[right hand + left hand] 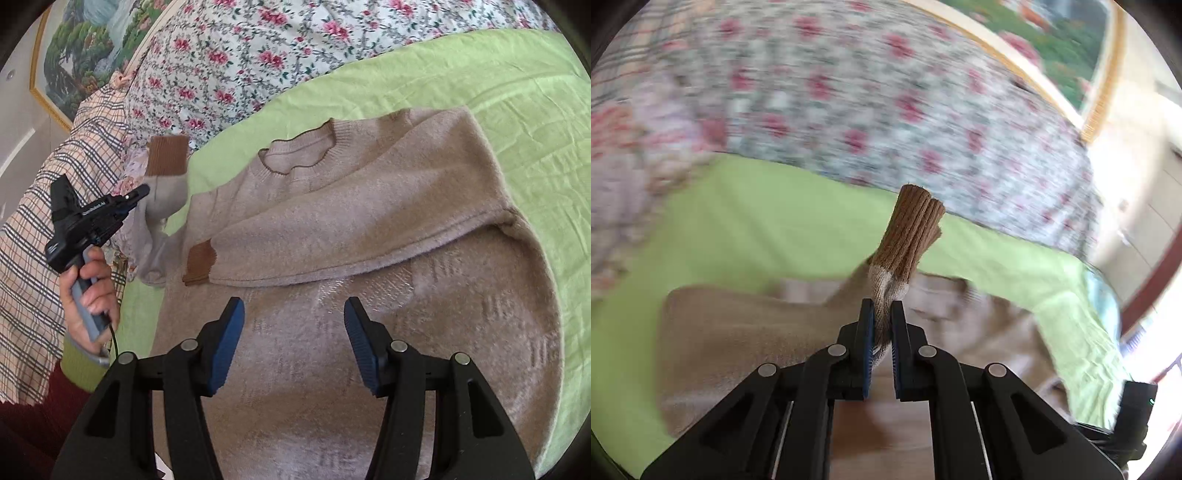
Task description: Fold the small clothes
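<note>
- Left wrist view: left gripper [882, 308] pinches the sleeve [886, 291] just behind its brown cuff [916, 229]; cuff sticks up past the tips at frame centre. Sweater [738, 332] blurred below, on green sheet [757, 214].
- Right wrist view: right gripper [294, 314] spread, empty, over sweater body at lower centre. Lifted sleeve at mid left; its long axis likely must swing rightward across the chest. Left gripper does it.

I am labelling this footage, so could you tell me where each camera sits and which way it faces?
Left wrist: on the left gripper, looking along its fingers, shut on a sleeve, toward the floral bedding.
Right wrist: on the open right gripper, looking down at the beige sweater; the person's hand shows holding the left gripper.
Shared: sweater, sleeve, green sheet, floral bedding, framed picture.
</note>
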Demonstrator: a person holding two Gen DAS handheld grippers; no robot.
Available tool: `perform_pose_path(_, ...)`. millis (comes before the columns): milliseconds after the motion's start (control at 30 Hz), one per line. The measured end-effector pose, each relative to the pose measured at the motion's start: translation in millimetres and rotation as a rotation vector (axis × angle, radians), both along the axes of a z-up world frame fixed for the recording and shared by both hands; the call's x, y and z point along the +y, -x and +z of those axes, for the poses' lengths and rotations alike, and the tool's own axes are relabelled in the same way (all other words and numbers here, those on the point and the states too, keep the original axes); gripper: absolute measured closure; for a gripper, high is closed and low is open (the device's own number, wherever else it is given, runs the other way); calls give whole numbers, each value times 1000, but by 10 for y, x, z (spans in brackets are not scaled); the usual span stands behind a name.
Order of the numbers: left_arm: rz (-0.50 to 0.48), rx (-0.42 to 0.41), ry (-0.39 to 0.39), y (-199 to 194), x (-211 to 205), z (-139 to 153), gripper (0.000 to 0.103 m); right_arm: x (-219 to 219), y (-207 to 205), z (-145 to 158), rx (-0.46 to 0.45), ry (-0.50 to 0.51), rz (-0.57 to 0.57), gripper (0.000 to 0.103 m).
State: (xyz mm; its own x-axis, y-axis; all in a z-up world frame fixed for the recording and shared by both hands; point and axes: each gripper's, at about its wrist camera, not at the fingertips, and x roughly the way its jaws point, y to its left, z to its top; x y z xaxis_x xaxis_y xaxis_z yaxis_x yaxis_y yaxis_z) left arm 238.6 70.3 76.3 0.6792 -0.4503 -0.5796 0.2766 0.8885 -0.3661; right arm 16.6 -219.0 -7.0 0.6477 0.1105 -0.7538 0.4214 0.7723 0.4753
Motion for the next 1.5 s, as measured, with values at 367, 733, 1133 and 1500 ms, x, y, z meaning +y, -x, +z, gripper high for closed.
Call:
perform_pose_path(367, -232, 86, -64, 130, -1554, -749, 96, -374, 270, -40, -5, -20, -122, 46)
perform_pose_path(733, -286, 116, -110, 567, -1293, -901, 43, -468, -111, -30, -40, -43, -130, 46)
perform_pose_path(1133, 235, 225, -232, 670, 687, -1108, 40, -740, -994, -512, 11, -138, -152, 46)
perform_pose_path(1500, 361, 139, -443, 175, 423, -1087, 68, -526, -650, 501, -303, 43, -140, 94)
